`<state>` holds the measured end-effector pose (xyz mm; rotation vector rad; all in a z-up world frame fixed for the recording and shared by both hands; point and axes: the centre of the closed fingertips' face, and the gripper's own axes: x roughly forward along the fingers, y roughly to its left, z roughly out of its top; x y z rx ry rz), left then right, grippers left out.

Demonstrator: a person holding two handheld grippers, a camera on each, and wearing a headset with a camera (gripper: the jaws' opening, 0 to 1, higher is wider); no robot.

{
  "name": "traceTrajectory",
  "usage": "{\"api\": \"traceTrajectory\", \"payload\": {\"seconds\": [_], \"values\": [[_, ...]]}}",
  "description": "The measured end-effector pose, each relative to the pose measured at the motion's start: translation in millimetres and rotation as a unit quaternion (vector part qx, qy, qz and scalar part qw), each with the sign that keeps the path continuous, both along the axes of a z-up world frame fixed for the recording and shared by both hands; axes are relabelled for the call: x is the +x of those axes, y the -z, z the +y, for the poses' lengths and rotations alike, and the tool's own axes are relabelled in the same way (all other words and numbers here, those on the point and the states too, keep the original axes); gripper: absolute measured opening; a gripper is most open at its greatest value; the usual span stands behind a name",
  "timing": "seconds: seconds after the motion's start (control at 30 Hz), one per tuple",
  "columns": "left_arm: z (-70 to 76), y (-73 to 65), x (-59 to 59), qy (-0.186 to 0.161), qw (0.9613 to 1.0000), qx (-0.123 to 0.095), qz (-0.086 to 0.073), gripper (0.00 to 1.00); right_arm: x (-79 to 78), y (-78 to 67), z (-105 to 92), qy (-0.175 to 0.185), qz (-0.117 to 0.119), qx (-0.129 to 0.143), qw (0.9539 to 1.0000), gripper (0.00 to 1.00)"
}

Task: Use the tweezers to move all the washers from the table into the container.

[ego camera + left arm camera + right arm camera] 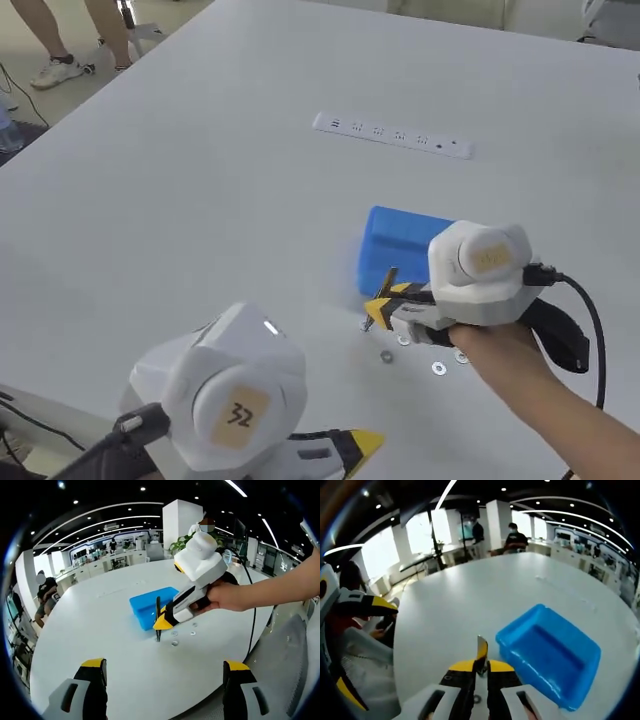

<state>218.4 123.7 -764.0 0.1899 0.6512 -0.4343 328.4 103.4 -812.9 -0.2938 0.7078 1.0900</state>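
Tweezers (158, 620) sit clenched in the right claw (378, 312), tips down at the surface (200, 200) beside the blue container (400, 240). Washers (438, 369) lie just beside it, toward the near edge. The left claw (164, 665) is released, its orange label (238, 415) illegible.

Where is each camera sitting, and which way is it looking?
Head view: on the person's head, looking down at the table; the left claw, the right claw and a hand show.
Left gripper view: on the left claw, looking across at the right claw pinching the tweezers; its own open jaws rise below.
Right gripper view: on the right claw, looking along the tweezers; its own jaws are shut on them.
Shared: all three see the blue container.
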Motion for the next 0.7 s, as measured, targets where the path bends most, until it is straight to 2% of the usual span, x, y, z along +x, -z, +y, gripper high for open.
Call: {"api": "traceTrajectory", "payload": {"seconds": [0.13, 0.43, 0.7], "values": [[1.3, -1.4, 0.5, -0.003, 1.0000, -0.001, -0.003, 0.99, -0.1, -0.3, -0.5, 0.006, -0.003, 0.005, 1.0000, 0.03], [2.8, 0.5, -2.3, -0.001, 0.9999, 0.010, 0.001, 0.99, 0.5, -0.4, -1.0, 0.010, 0.007, 0.000, 0.9999, 0.03], [5.0, 0.2, -0.9, -0.004, 0.9999, 0.013, 0.000, 0.99, 0.5, -27.1, 2.5, 0.001, -0.015, 0.020, 0.9997, 0.03]]}}
